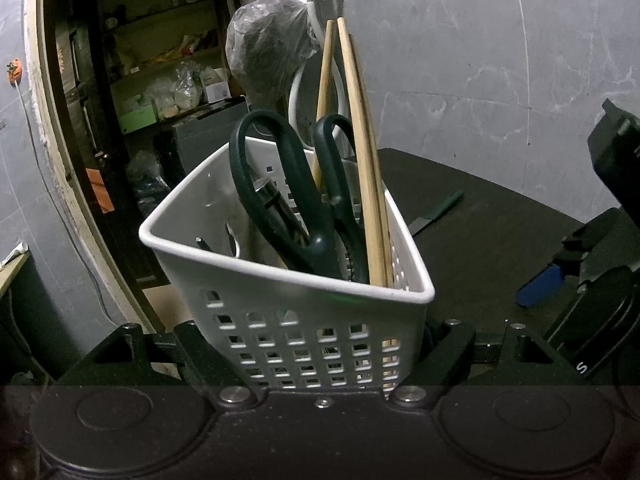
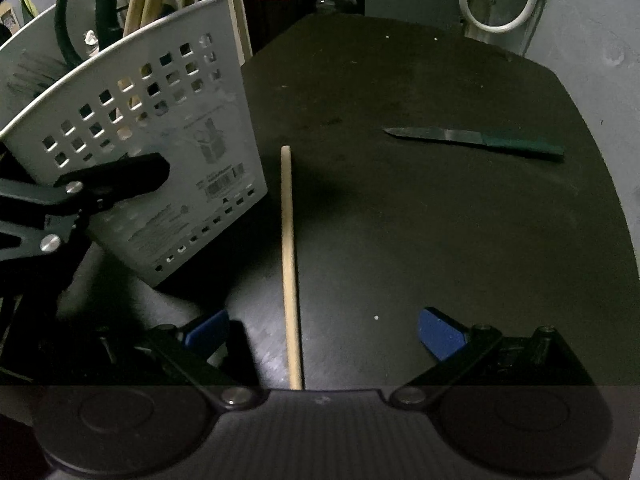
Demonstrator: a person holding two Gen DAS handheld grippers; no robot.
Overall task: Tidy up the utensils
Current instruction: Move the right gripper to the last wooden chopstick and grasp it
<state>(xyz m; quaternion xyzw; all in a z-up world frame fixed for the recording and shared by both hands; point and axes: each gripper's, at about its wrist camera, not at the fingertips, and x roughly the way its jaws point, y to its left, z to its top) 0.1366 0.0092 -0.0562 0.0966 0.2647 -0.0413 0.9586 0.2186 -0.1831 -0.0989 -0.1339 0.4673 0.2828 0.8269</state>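
From the left wrist, the left gripper (image 1: 316,360) is clamped on the lower walls of the white basket (image 1: 224,276), which leans back on the dark table (image 1: 460,208); inside it already stand scissors (image 1: 280,184), several chopsticks (image 1: 360,152) and what may be a metal handle, too dim to name; the basket's bottom and the fingertips are hidden behind its wall; the knife (image 1: 436,210) is half cut off by the rim. From the right wrist, the right gripper (image 2: 324,330) hangs with its blue pads wide apart, holding nothing, astride a lone chopstick (image 2: 289,256) flat on the table beside the basket; its near end runs under the gripper body; the knife lies well apart, so I judge two pieces remain.
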